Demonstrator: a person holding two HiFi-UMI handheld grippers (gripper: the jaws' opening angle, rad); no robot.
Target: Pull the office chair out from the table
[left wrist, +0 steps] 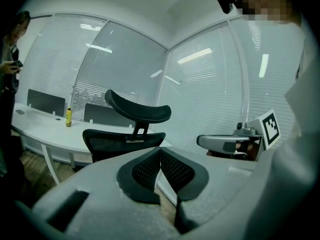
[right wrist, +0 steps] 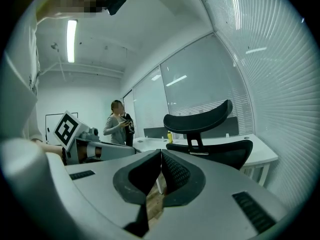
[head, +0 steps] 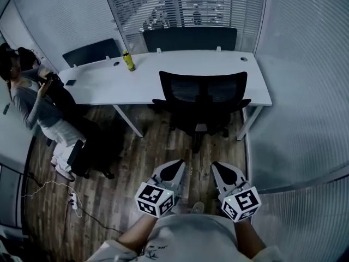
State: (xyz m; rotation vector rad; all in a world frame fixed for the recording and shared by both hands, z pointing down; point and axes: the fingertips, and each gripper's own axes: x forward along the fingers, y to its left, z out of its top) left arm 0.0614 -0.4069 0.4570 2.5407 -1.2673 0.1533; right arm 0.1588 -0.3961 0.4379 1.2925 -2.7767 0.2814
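A black mesh office chair [head: 203, 94] with a curved headrest stands at the front edge of the white table [head: 136, 83], its back toward me. It shows ahead in the left gripper view [left wrist: 125, 139] and in the right gripper view [right wrist: 210, 146]. My left gripper [head: 175, 165] and my right gripper [head: 218, 167] are held side by side, close to my body, well short of the chair. Both are shut with nothing between their pads. Neither touches the chair.
A person [head: 38, 105] stands at the table's left end, beside a dark chair [head: 82, 157]. A yellow bottle [head: 128, 61] stands on the table. Glass walls with blinds [head: 305, 91] close in the right side and back. A power strip and cable [head: 72, 201] lie on the wooden floor.
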